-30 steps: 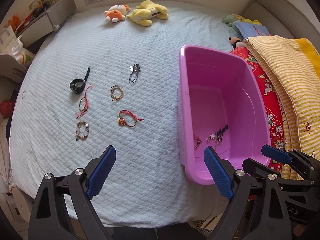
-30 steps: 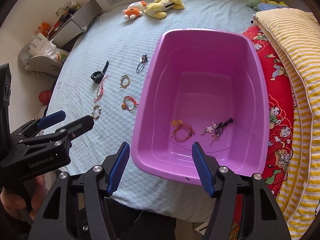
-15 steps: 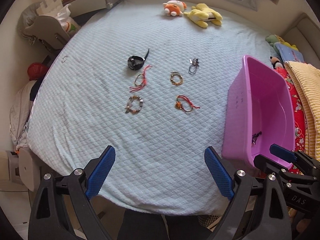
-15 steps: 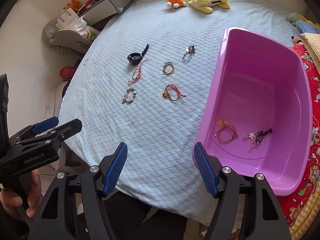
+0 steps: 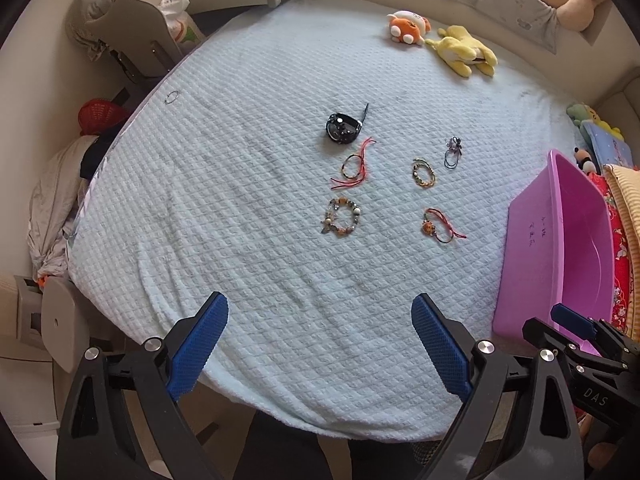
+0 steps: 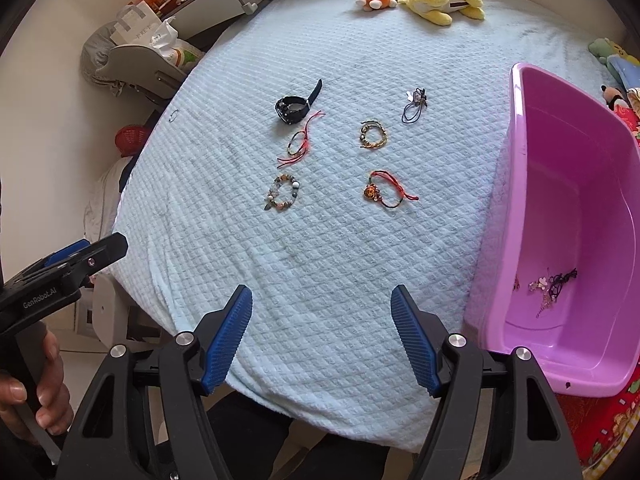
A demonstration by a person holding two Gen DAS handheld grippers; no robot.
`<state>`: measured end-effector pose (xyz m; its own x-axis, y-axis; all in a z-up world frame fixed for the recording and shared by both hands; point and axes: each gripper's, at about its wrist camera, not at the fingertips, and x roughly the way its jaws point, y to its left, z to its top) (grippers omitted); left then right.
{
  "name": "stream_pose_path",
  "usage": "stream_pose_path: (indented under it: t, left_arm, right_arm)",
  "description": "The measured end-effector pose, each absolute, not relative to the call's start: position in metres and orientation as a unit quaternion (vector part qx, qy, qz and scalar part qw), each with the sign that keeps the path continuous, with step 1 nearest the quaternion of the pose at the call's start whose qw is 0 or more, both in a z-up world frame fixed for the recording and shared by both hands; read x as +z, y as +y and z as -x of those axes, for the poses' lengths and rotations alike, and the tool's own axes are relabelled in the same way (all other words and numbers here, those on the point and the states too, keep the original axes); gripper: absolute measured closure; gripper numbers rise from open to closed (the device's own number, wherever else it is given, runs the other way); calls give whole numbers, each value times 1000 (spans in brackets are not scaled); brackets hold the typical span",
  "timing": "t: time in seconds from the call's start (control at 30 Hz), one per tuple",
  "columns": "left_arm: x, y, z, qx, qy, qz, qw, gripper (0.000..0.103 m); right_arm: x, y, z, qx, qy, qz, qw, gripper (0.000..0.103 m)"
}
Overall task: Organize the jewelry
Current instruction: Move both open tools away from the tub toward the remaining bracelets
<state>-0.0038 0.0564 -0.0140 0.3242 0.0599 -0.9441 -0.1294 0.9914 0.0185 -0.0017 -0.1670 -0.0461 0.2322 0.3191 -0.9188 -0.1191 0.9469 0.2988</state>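
Several pieces of jewelry lie on the light blue bedspread (image 5: 240, 208): a black watch (image 5: 342, 128), a red string bracelet (image 5: 352, 166), a beaded bracelet (image 5: 341, 217), a gold bracelet (image 5: 424, 173), a red cord bracelet with an orange charm (image 5: 438, 226) and a dark cord charm (image 5: 453, 152). The pink tub (image 6: 576, 216) at the right holds jewelry (image 6: 554, 282). My left gripper (image 5: 320, 346) and right gripper (image 6: 322, 336) are open and empty above the bed's near edge. The same pieces show in the right wrist view, such as the watch (image 6: 294, 109).
Two plush toys, orange (image 5: 406, 26) and yellow (image 5: 464, 51), lie at the far side of the bed. A grey chair (image 5: 132, 40) and clothes stand off the left edge. Red and yellow striped bedding (image 6: 600, 420) lies right of the tub.
Both grippers have swung left, away from the pink tub, and now face the jewelry on the bedspread. Both stay open and empty.
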Motion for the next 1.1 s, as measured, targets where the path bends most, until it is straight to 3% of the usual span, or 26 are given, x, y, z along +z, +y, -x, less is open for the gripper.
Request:
stream_pose_path:
  t: [0.57,1.1]
  left_arm:
    - [-98,111,-75,-53,567,-23,822,10]
    - [-224,78,-95,-53,538,-7,841,10]
  right_arm:
    - [-90,-111,-23,-20,567,-142,811,34]
    - [-212,-139,-57,-30,537,-76,840,34]
